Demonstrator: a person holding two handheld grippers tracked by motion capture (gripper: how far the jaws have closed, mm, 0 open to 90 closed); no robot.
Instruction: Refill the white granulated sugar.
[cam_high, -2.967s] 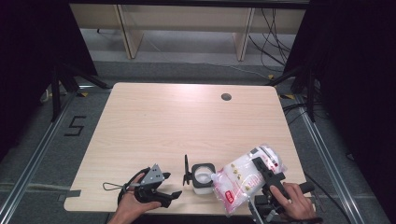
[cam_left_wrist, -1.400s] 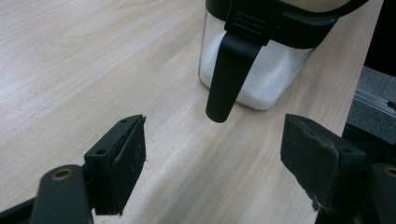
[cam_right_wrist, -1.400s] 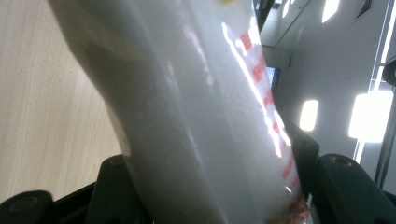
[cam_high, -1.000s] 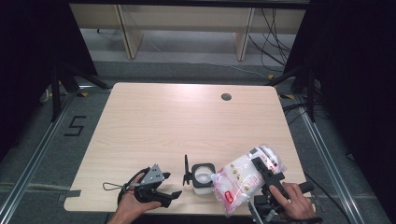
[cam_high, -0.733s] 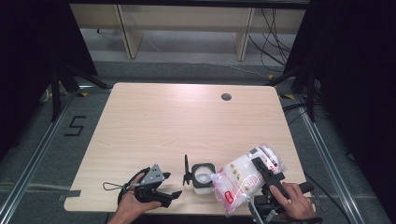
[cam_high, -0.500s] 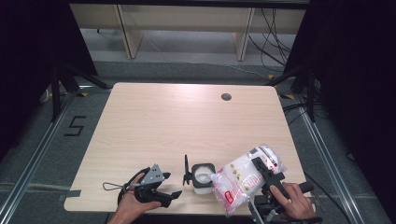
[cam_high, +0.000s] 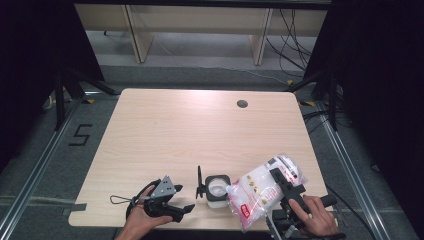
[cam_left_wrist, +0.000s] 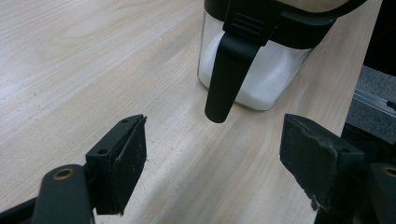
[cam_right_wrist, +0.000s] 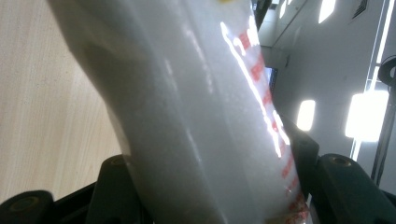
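The right gripper (cam_high: 281, 186) sits at the near edge of the counter (cam_high: 165, 130), at about five o'clock, its fingers (cam_right_wrist: 112, 186) clamped around a soft clear bag (cam_high: 262, 192) of white grains with red print. The bag is tipped toward nine o'clock, its mouth over the jar (cam_high: 216, 189) just beside it. The left gripper (cam_high: 172, 210) rests at about seven o'clock, fingers (cam_left_wrist: 119, 163) wide with nothing between them, aimed at the jar from a short way off. In the left gripper view the jar is clear-walled, part full of white grains, with a black rim and a black clip hanging down its side; its lid (cam_high: 199, 181) stands open on the nine o'clock side. Farther off, a grommet hole (cam_high: 242, 104) lies near the far edge at one o'clock.

The step looks like pouring from bag to jar. To do it well, keep the bag's mouth right over the opening, tilt slowly so the grains run in a thin stream, and keep the squeeze even so the bag does not buckle. The left gripper could steady the jar if it starts to shift.
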